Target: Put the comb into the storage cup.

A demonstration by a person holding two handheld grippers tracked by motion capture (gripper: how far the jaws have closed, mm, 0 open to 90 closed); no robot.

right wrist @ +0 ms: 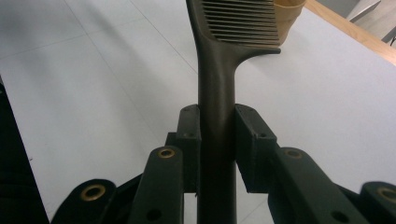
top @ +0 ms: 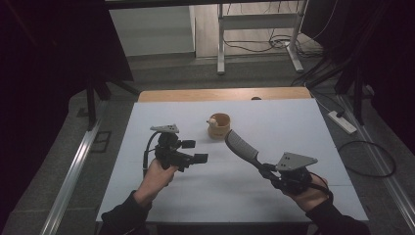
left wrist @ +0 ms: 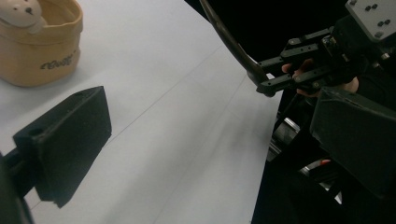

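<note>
Left gripper view: the small tan fabric pot is sitting at the upper left of the frame, bearing a dark cursive label too blurred to read and holding a cream bear-faced figure. The left gripper is hovering with its jaws standing wide apart over the white table. At upper right, the right gripper is clamping the dark plastic comb by its handle. Right gripper view: the comb's fine parallel teeth are showing at top centre, both pads pressing the handle. High view: the comb is pointing up-left, near the pot at frame centre.
</note>
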